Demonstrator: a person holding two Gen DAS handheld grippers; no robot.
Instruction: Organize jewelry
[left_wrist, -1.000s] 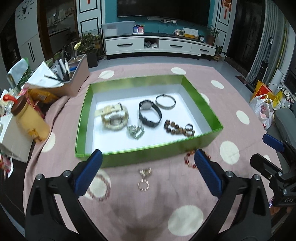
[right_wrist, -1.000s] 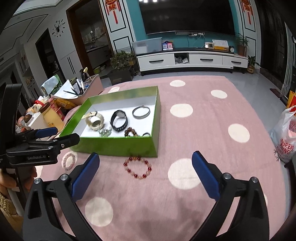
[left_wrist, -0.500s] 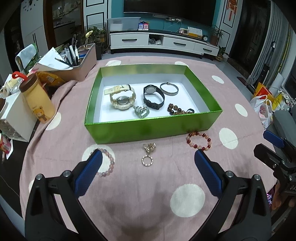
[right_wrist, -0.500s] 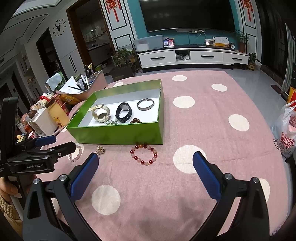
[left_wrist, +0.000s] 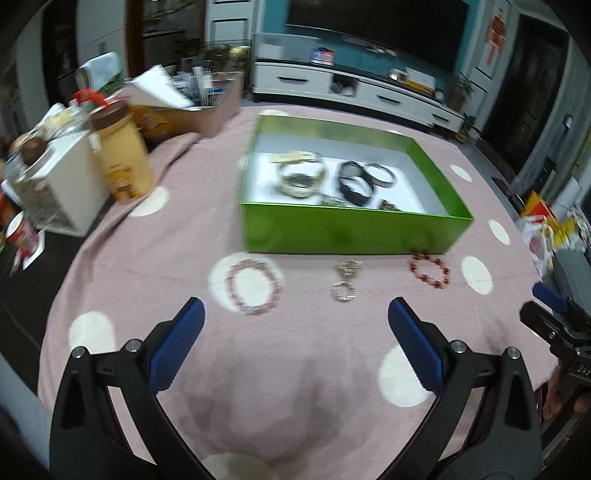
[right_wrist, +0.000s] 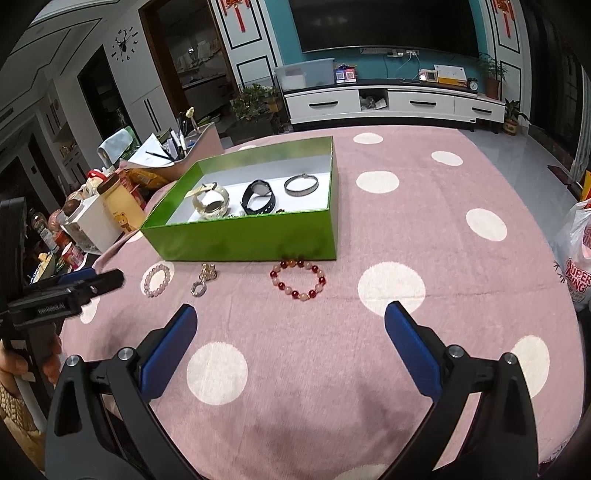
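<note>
Left and right wrist views of a round tabletop covered in pink cloth with white dots. The left tool is spread wide and holds nothing, its blue pads above bare cloth. The right tool is likewise spread wide and holds nothing.

In the right wrist view, the green box lies at 11 o'clock from the tool. Inside it, on a white floor, are a cream watch on the left, a black watch in the middle, and a silver bangle toward the far right corner. Smaller pieces against the near wall are largely hidden.

Three pieces lie on the cloth just in front of the box's near wall. The red bead bracelet sits at 12 o'clock from the right tool, near the box's right corner. The gold ring charm is at 10 o'clock. The pale pink bead bracelet, farther left, rests on a white dot.

In the left wrist view, the same pink bracelet is at 11 o'clock, the charm at 12 to 1 o'clock, and the red bracelet at 2 o'clock. A yellow jar stands at 10 o'clock on the tabletop's edge.
</note>
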